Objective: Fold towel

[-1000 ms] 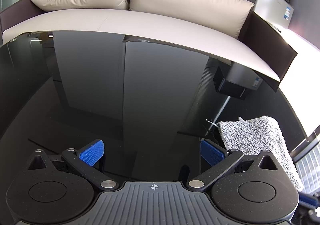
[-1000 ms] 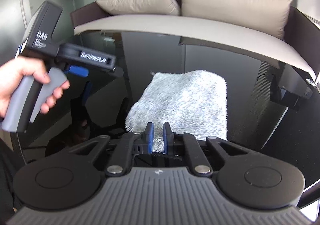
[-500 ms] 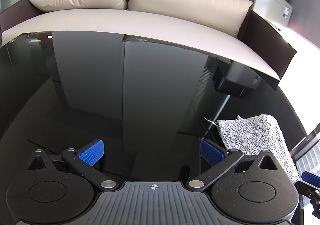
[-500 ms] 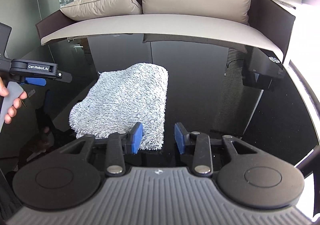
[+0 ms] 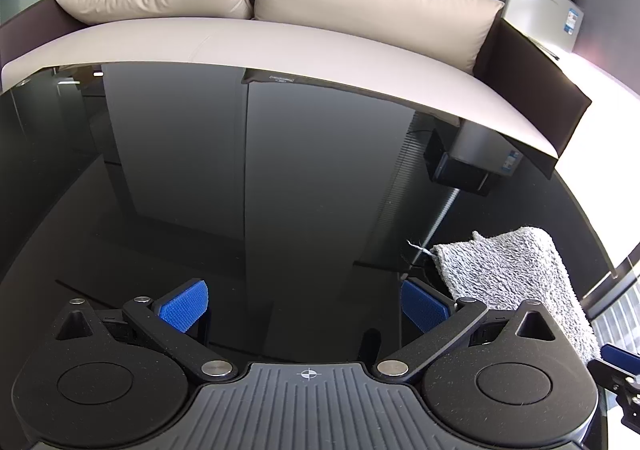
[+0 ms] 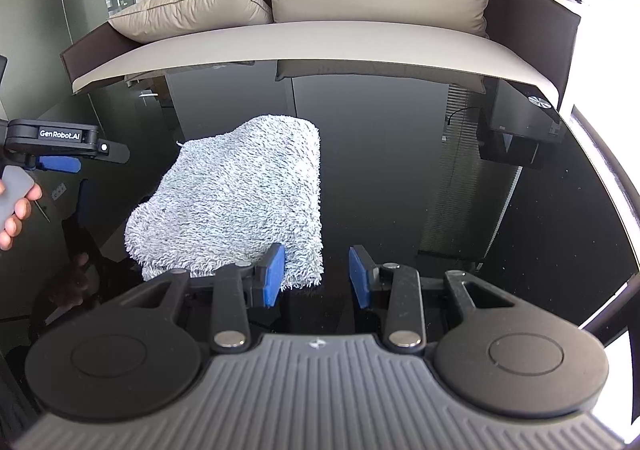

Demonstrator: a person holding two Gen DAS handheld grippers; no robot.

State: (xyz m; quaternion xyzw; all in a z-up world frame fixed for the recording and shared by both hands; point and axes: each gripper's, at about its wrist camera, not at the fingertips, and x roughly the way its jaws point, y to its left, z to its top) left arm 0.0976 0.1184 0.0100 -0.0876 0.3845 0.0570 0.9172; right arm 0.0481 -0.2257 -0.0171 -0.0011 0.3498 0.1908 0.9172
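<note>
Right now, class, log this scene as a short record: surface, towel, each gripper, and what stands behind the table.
surface: glossy black table
towel: grey, shaggy, folded, lying flat on the table
right gripper: open, nothing held; towel's near corner lies by its left pad
left gripper: open wide, empty, over bare table; towel off to its right
hand: grips the left gripper's handle
behind: sofa with two beige cushions

The folded grey shaggy towel (image 6: 240, 194) lies on the glossy black counter (image 6: 400, 178), with the beige cushioned sofa (image 6: 320, 38) behind the counter's far edge. The left gripper (image 6: 60, 164) sits left of the towel, and the right gripper (image 6: 316, 276) sits at its near right corner.
</note>
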